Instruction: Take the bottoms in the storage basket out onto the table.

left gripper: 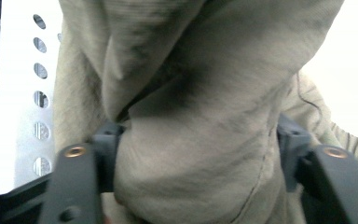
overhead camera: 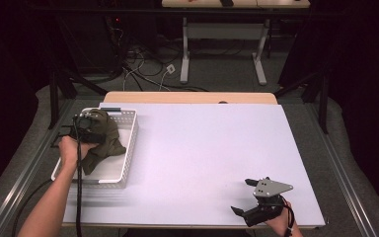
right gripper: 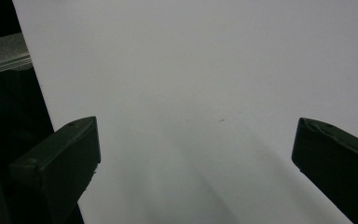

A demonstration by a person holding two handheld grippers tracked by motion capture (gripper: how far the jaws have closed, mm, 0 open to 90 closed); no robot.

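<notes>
An olive-green cloth (overhead camera: 106, 140) lies bunched in a white perforated basket (overhead camera: 130, 148) at the table's left side. My left gripper (overhead camera: 86, 126) is down inside the basket, its jaws set wide around a thick wad of that cloth. In the left gripper view the cloth (left gripper: 200, 107) bulges between the two pads (left gripper: 106, 140), with creases running to them, and the basket wall (left gripper: 16, 93) with round holes is at the left. My right gripper (overhead camera: 242, 196) rests near the front right of the table, open, with bare white tabletop between its jaws (right gripper: 196, 140).
The white tabletop (overhead camera: 212, 148) stretches between the basket and my right gripper. Its front edge runs just below the right gripper. Beyond the far edge stand a desk frame (overhead camera: 222, 44) and cables on the floor.
</notes>
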